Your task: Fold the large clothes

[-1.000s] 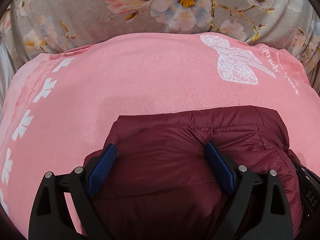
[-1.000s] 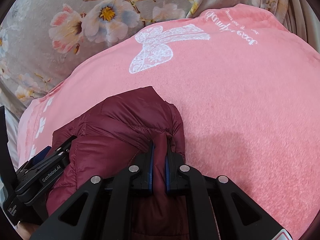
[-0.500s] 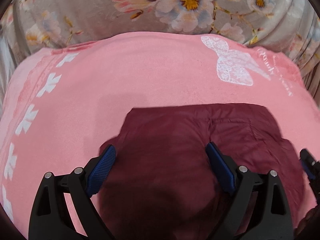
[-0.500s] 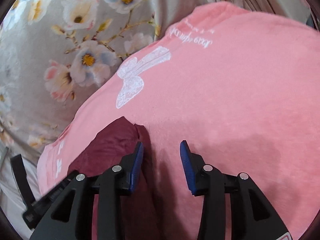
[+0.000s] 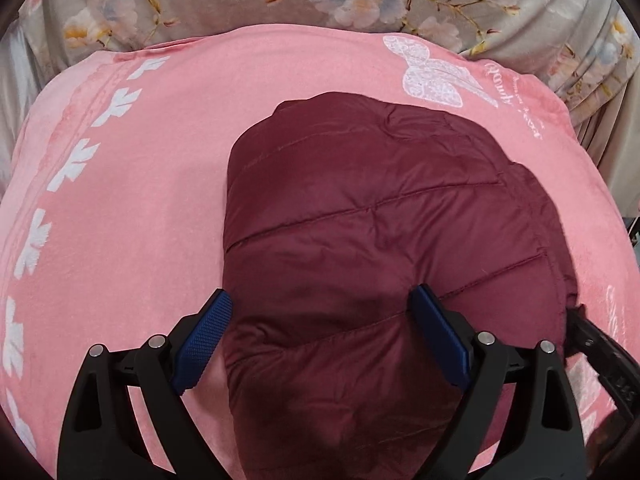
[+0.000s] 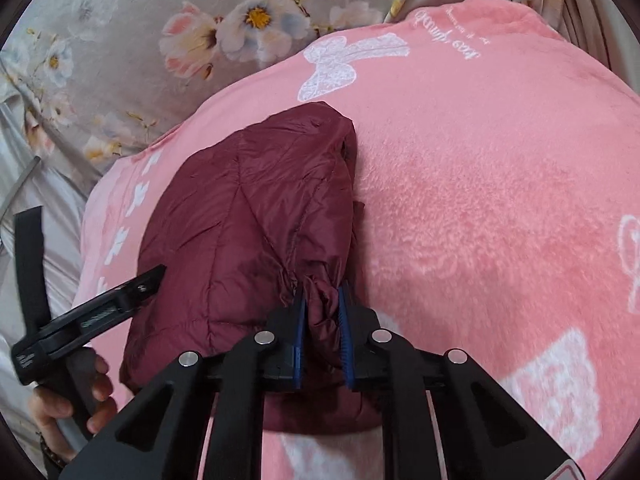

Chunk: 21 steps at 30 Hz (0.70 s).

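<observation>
A folded maroon quilted puffer jacket [image 5: 372, 232] lies on a pink fleece blanket [image 5: 160, 184]. It also shows in the right wrist view [image 6: 244, 240]. My left gripper [image 5: 320, 336] is open, its blue pads spread over the jacket's near part without pinching it. My right gripper [image 6: 322, 320] is shut on a bunched fold at the jacket's right near edge. The left gripper's body [image 6: 88, 312] shows at the left of the right wrist view, held by a hand. The right gripper's tip [image 5: 600, 352] shows at the jacket's right edge in the left wrist view.
The pink blanket [image 6: 500, 200] has white butterfly and leaf prints and covers a raised surface. A grey floral sheet [image 5: 280, 0] lies behind it, also seen in the right wrist view [image 6: 140, 40]. Grey pleated fabric hangs at the far right [image 5: 600, 80].
My right gripper, open half a second ago, has shut on the jacket's right edge again. The left gripper has pulled back, so more of the flattened jacket shows.
</observation>
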Tool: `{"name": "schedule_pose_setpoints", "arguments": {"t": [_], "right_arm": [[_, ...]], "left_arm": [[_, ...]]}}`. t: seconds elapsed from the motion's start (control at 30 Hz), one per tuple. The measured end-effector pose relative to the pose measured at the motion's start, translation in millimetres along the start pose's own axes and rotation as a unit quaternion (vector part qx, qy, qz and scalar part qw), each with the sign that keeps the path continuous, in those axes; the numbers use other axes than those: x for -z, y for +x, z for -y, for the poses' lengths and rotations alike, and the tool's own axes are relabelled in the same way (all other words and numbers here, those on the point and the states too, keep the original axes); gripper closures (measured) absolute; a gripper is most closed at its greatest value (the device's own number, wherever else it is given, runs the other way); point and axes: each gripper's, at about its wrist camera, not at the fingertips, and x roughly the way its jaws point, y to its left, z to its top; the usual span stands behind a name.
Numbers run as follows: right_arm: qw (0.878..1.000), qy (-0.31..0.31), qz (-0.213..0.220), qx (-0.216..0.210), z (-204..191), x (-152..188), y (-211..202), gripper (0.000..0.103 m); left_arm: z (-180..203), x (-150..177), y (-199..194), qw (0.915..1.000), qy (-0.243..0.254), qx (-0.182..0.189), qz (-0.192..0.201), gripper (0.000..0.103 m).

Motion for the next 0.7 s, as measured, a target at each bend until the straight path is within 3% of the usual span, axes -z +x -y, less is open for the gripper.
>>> {"name": "schedule_pose_setpoints", "arguments": {"t": [0.23,0.7], "right_arm": [[1.0,0.026,-0.01,-0.001,9.3,26.6,-4.6,0.093],[0.999,0.035,0.003,0.0,11.7,35.0,6.5,0.093]], "left_arm": [[-5.6,10.4,3.8,1.0,0.0,-0.002,0.001,0.012],[-0.2,17.7,13.1,0.9999,-0.001,-0.014,0.007,0.009]]}}
